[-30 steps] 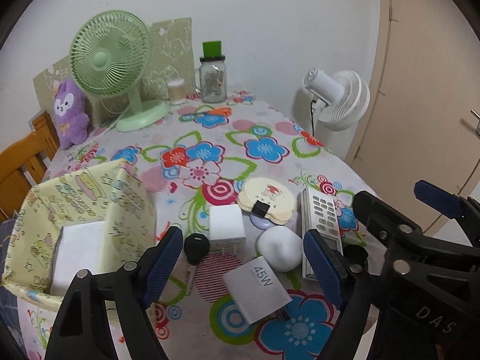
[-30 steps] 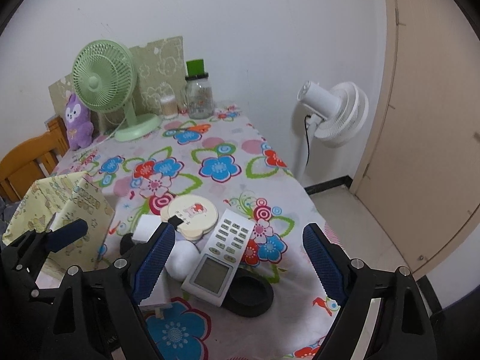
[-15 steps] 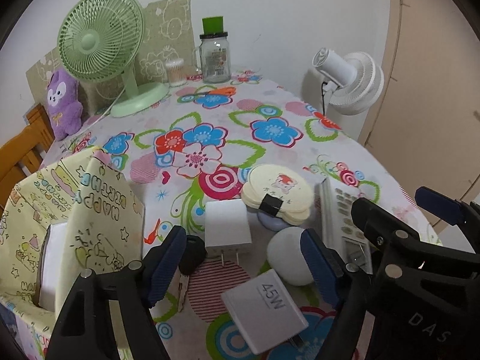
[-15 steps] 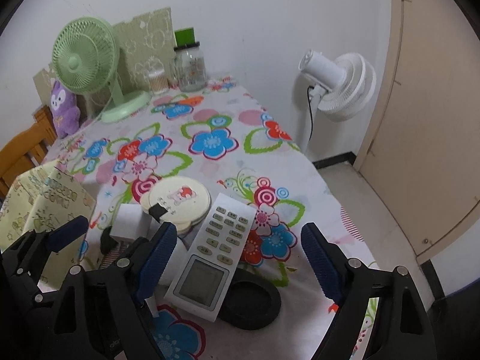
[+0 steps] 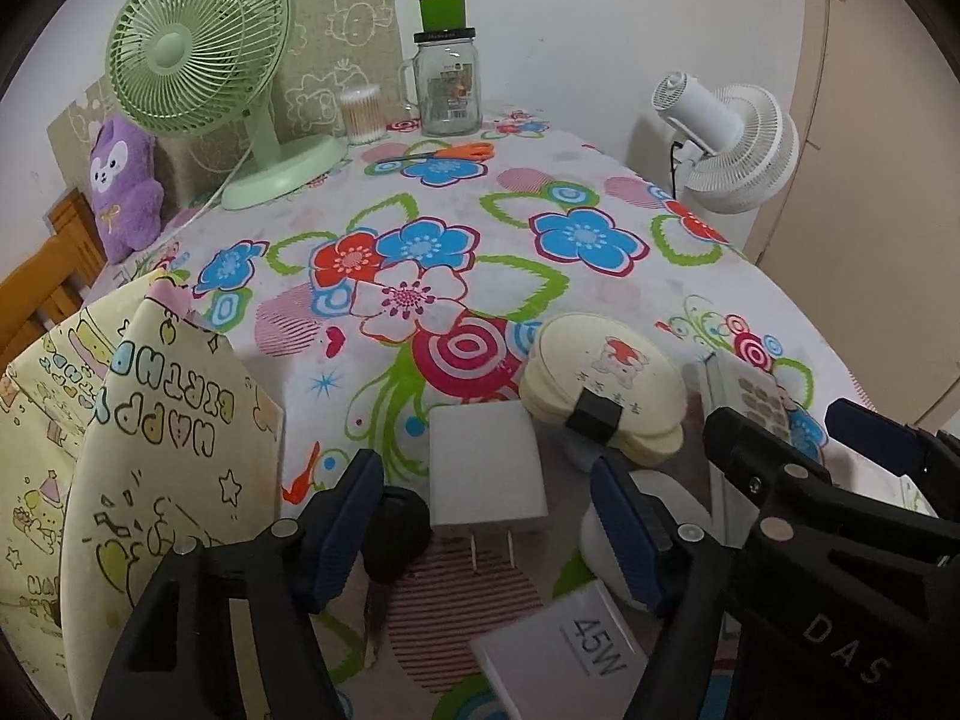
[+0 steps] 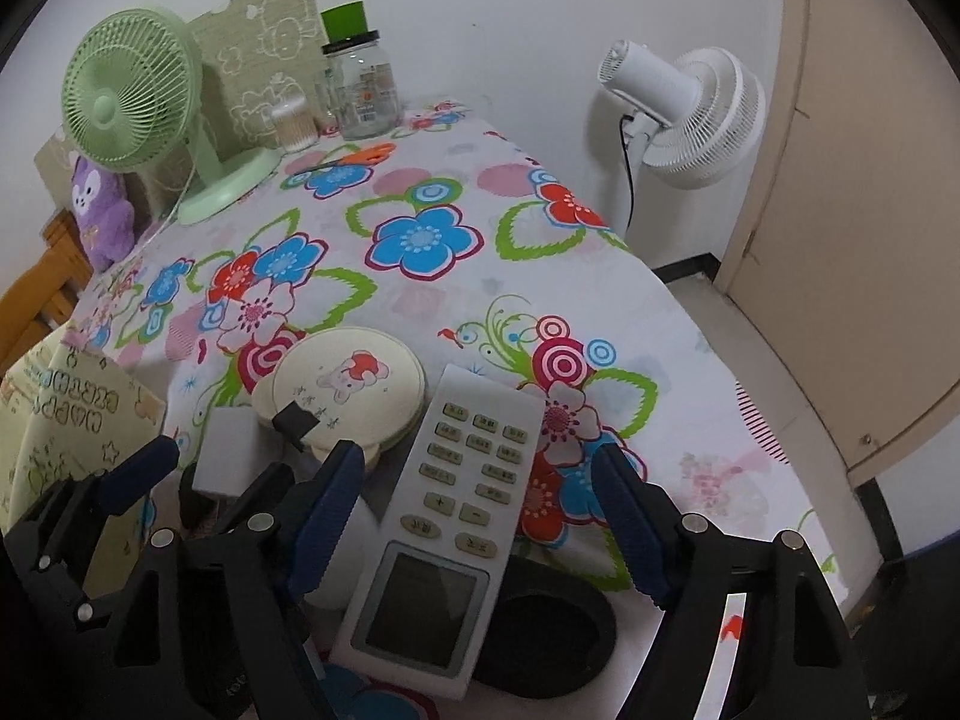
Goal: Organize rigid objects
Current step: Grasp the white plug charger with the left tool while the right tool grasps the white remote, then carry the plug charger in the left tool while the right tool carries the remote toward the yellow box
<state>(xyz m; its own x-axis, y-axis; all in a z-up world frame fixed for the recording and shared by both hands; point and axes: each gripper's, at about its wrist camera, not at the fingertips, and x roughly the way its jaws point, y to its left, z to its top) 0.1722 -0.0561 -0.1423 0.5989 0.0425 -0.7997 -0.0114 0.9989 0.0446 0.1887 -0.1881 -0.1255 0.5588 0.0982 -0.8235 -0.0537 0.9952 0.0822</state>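
Centre your closing left gripper (image 5: 486, 531) squarely around the white charger (image 5: 486, 477) and your closing, still-empty right gripper (image 6: 480, 516) around the remote (image 6: 447, 531) before pinching

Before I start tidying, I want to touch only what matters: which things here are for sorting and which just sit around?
For sorting: white plug, 45W charger, remote, round cream case, black key, birthday bag.

Just sitting: green fan, glass jar, purple plush, scissors.

white charger (image 5: 486, 471), hand-held gripper (image 5: 487, 531) closing
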